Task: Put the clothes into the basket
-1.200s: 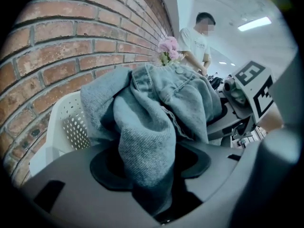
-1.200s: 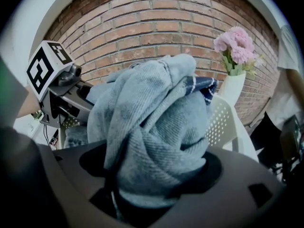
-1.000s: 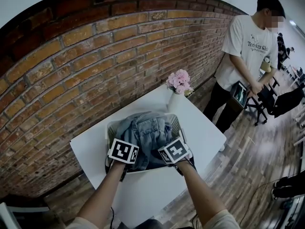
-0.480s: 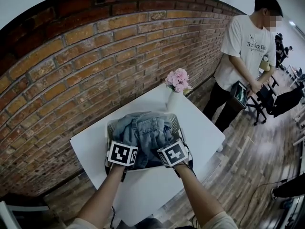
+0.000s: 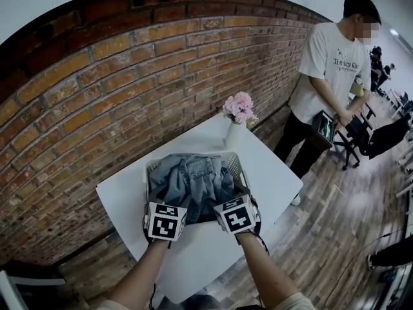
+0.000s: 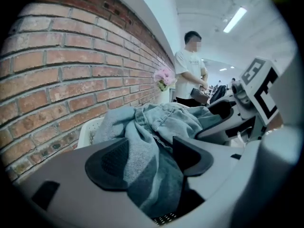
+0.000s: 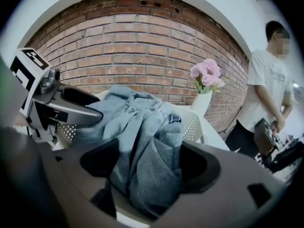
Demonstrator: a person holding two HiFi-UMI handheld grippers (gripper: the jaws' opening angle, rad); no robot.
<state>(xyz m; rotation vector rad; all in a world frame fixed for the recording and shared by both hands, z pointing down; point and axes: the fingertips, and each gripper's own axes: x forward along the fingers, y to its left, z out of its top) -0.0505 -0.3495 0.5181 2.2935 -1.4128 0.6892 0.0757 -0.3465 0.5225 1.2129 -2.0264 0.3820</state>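
A white mesh basket (image 5: 150, 170) stands on the white table (image 5: 200, 257), heaped with grey and denim clothes (image 5: 190, 185). My left gripper (image 5: 169, 206) and right gripper (image 5: 230, 203) hover side by side at the basket's near rim. In the left gripper view, grey cloth (image 6: 166, 122) shows in the gap of my left gripper (image 6: 149, 158), whose jaws have just been opening; the pads do not press on it. In the right gripper view, my right gripper (image 7: 151, 165) stands wide, its jaws a touch narrower than before, with a grey fold (image 7: 137, 122) in the gap, not pinched.
A white vase of pink flowers (image 5: 237, 118) stands at the table's far corner behind the basket. A brick wall (image 5: 97, 89) runs along the left and back. A person in a white T-shirt (image 5: 329, 63) stands at the right, near black chairs (image 5: 381, 137).
Both grippers have lifted and drawn back toward me, from over the clothes to the basket's near rim. The pile has stayed in the basket.
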